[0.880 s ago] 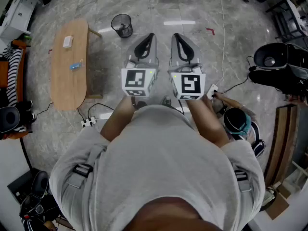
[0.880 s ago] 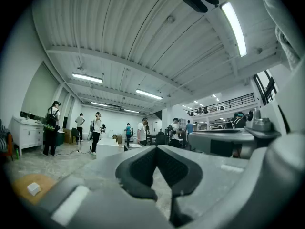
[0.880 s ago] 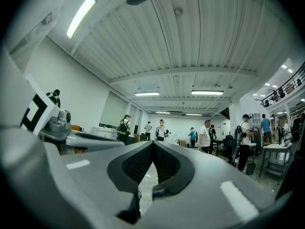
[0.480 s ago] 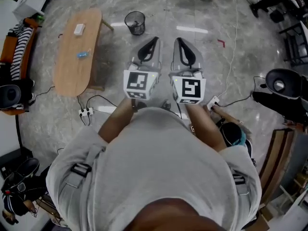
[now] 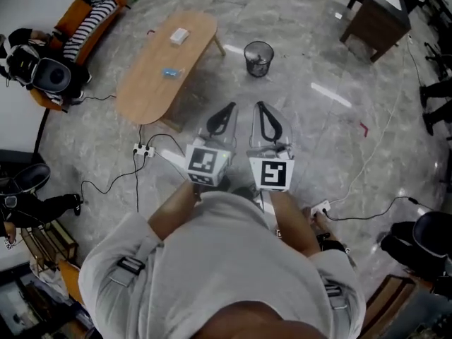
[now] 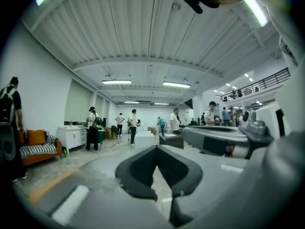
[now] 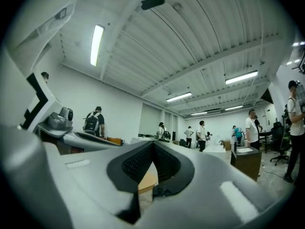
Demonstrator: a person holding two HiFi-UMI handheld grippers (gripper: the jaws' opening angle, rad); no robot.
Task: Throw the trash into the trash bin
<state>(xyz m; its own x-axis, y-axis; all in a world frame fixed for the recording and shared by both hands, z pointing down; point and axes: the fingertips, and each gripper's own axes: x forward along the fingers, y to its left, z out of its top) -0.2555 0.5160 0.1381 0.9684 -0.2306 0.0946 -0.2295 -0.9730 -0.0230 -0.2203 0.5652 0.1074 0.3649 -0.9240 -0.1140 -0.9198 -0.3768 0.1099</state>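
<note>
A black mesh trash bin (image 5: 258,57) stands on the marble floor, ahead of both grippers. Left of it is a low oval wooden table (image 5: 145,90) with a small white piece (image 5: 179,36) and a small blue piece (image 5: 170,72) on top. My left gripper (image 5: 225,117) and right gripper (image 5: 264,121) are held side by side in front of the person's chest, level, well short of the bin and table. Both are shut with nothing between the jaws. In the left gripper view the left gripper's (image 6: 155,148) tips touch. In the right gripper view the right gripper's (image 7: 153,145) tips also touch, with the table (image 7: 147,182) showing below them.
A white power strip (image 5: 143,150) with black cables lies on the floor near the table's near end. An orange sofa (image 5: 74,27) stands at the far left, a dark wooden cabinet (image 5: 374,16) at the far right. Several people (image 6: 133,126) stand far off in the hall.
The head view has swung: table and bin now sit further right and lower in the picture, and the sofa has come into sight. Both grippers stay shut, side by side.
</note>
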